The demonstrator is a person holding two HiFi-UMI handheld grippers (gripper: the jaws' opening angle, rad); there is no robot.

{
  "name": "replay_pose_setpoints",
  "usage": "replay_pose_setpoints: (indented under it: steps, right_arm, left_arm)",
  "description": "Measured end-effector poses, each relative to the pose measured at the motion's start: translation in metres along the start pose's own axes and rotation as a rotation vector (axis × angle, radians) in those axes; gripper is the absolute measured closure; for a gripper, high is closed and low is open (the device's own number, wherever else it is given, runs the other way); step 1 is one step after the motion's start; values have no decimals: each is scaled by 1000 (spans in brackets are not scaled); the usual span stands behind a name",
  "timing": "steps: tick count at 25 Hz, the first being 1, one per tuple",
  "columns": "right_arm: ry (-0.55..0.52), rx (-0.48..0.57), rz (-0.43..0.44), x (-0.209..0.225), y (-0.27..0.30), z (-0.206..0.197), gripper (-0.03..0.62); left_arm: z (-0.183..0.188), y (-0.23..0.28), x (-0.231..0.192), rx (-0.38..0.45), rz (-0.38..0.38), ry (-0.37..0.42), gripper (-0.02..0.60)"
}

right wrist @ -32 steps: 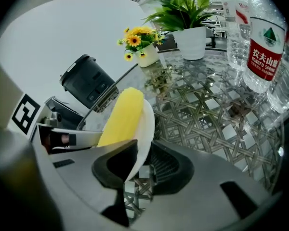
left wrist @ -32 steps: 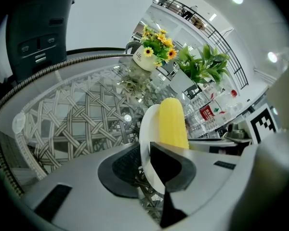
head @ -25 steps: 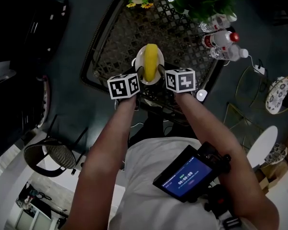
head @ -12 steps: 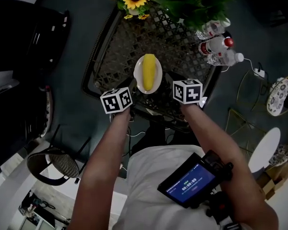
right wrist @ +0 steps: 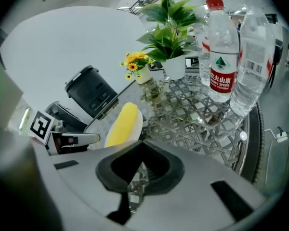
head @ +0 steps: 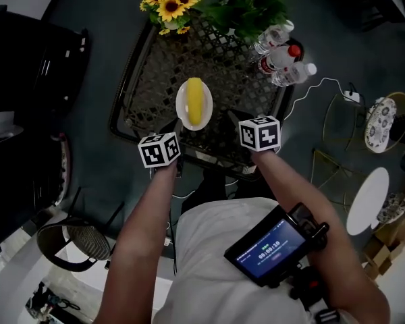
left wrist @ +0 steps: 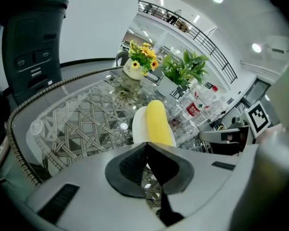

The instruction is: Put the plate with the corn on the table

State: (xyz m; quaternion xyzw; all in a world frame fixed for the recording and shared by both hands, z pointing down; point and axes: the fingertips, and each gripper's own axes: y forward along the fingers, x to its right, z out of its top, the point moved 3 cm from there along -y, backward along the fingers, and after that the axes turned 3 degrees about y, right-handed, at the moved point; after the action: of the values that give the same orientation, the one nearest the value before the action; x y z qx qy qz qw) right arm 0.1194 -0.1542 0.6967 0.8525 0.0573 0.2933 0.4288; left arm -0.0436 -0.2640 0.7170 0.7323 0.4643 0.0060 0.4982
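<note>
Plate (head: 208,111) with the corn (head: 194,102) sits on the lattice table (head: 155,66). Your left gripper (head: 176,124) and right gripper (head: 233,118) flank it, each with its jaws closed on nothing.

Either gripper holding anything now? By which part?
Nothing held. Left gripper and right gripper jaws are together, empty; the plate with the corn rests on the table, clear of both.

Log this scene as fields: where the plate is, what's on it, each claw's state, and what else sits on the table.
plate: white, resting on the lattice table
on plate: one yellow corn cob
left claw: shut, holding nothing
right claw: shut, holding nothing
also on table: sunflowers, potted plant, water bottles
task state: plate set down
</note>
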Motion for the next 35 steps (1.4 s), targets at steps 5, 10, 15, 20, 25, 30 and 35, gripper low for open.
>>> replay_pose_setpoints:
  steps: [5,10,15,20,25,30,35]
  right_arm:
    - [-56,-9,38,-13,-20,-5,586]
    - [-78,-30,82,-21,-40,-21,586]
    - [-81,-49,111,-16,-65,-47,586]
    - [-65,-11,131,-9,-89,-57,586]
    - [-63,60,199,-21,-119,-57,586]
    - [-101,135,277,-36,-156,-54,586]
    - [-131,172,328,-42,-193,-75,588]
  left_arm:
    - [-8,-22,20,34,-40,36,574]
    - [-26,-47,33,62,-55,39,574]
    - [-50,-74,45,108,-42,-14,574]
    - [-59,-100,69,181,-38,-23,574]
    - [-69,-123,100,229,-36,9,574]
    - [-68,-140,139,286,-57,56,574]
    - [-89,-161,184,321,-84,115,574]
